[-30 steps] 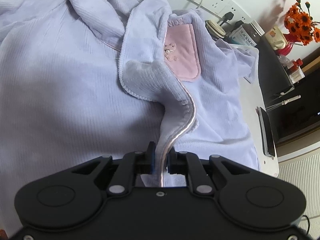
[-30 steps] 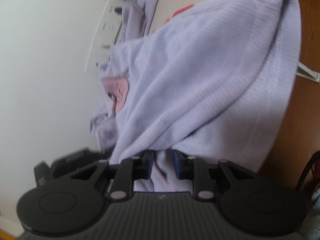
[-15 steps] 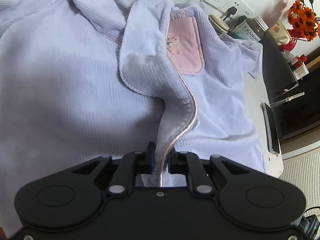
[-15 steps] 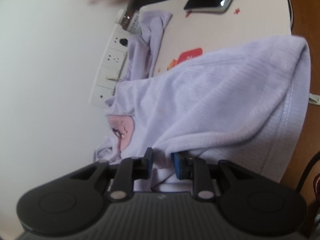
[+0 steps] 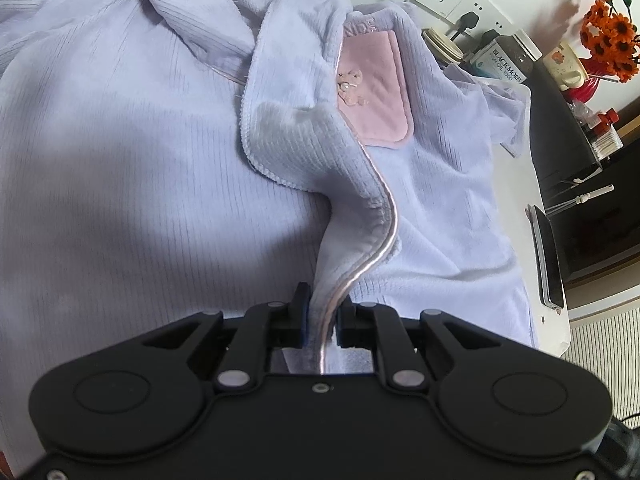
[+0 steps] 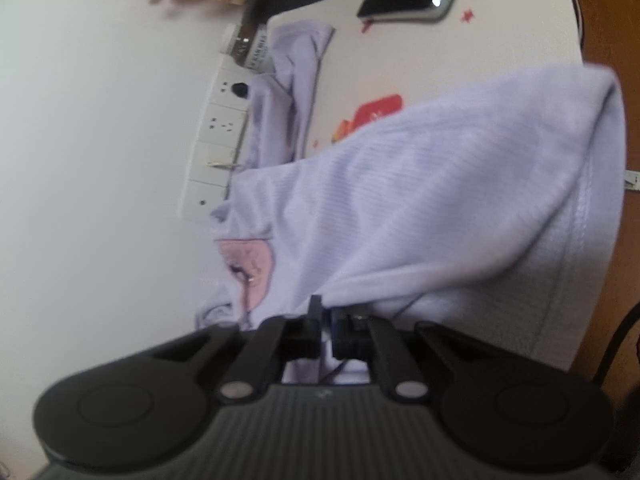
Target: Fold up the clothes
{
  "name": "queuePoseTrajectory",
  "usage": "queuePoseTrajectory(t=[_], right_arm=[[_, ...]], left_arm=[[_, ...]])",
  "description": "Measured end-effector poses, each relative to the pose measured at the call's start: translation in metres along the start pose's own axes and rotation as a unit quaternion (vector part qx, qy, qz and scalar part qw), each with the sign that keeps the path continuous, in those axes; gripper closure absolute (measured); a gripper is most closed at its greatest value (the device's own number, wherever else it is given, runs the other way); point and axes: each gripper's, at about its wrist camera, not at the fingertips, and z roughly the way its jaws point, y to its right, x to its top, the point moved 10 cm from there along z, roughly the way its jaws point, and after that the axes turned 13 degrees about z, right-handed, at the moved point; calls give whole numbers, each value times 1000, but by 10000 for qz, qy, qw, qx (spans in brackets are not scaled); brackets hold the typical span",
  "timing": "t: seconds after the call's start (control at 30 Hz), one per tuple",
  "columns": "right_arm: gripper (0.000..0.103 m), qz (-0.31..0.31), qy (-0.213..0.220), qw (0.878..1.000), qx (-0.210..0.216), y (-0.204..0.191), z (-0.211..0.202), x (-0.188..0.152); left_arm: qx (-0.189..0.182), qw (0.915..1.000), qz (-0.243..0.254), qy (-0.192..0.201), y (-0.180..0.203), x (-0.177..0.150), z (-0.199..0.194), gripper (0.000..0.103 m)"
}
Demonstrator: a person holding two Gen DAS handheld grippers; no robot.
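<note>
A lilac ribbed top (image 5: 140, 168) lies spread and rumpled over the white counter (image 6: 460, 64), its far sleeve bunched by the wall sockets (image 6: 216, 148). A pink chest pocket (image 5: 376, 92) carries a small bear motif. A shiny pale trim runs along the front edge, which rises in a ridge into the left claw (image 5: 322, 314), clamped on that edge. The right claw (image 6: 326, 322) is pinched on a lifted fold of the top, the cloth draping from it toward the counter's rim.
</note>
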Motion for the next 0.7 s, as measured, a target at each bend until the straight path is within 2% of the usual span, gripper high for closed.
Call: queuePoseTrajectory(t=[0.1, 0.2, 0.37, 0.5, 0.57, 0.7], right_arm=[[99, -322, -225, 9991, 187, -17, -29, -8], [99, -592, -417, 9969, 318, -25, -58, -17], [99, -443, -757, 9959, 217, -2, -90, -22], [98, -208, -413, 9985, -281, 35, -86, -18], [95, -147, -230, 9989, -382, 45, -78, -20], [88, 89, -129, 9997, -197, 49, -63, -25]], left_arm=[[-35, 10000, 18, 2, 1, -3, -1, 91], [-213, 9996, -84, -160, 5, -9, -4, 91], [-317, 9992, 23, -256, 10, -17, -6, 91], [-271, 9993, -3, -272, 10, -19, -3, 91], [-230, 9994, 6, -275, 11, -19, -3, 91], [-341, 9991, 37, -265, 18, -18, -9, 92]])
